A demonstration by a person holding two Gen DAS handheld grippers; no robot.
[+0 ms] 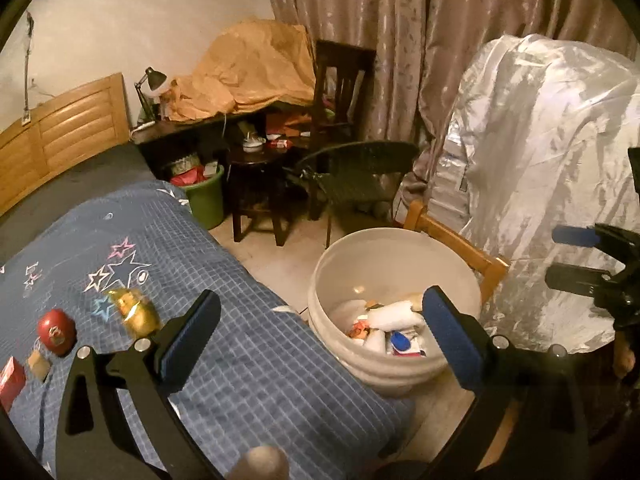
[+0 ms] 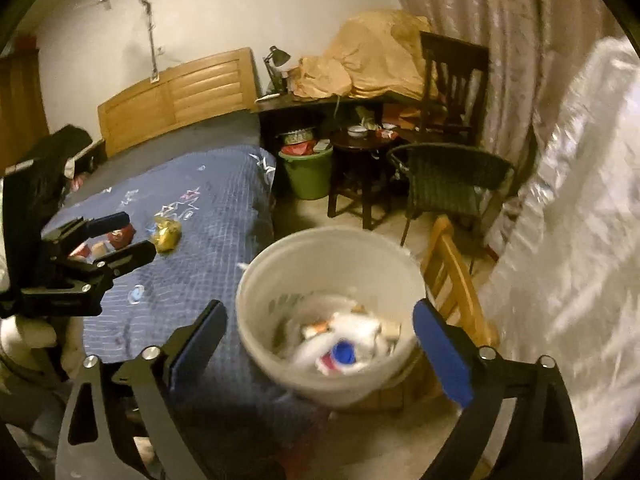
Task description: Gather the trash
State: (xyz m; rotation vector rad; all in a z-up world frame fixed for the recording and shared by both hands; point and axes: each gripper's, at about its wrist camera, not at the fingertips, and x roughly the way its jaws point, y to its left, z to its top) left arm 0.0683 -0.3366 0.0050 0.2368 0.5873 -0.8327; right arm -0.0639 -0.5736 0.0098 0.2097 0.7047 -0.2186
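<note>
Both claws, left claw (image 1: 316, 330) and right claw (image 2: 320, 338), hang wide open and empty over the white bucket (image 1: 344, 256) of trash, while the gold wrapper (image 1: 134, 310) and red ball (image 1: 56, 332) sit on the bed (image 1: 248, 360), so a sloppy reach could probably roll that ball off.

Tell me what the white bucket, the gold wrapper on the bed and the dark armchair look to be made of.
White bucket: likely plastic, smooth matte wall with moulded ribs under the rim.
Gold wrapper: probably foil or metallised film, shiny and crinkled.
Dark armchair: seemingly woven wicker or rattan, fine weave texture showing.
</note>
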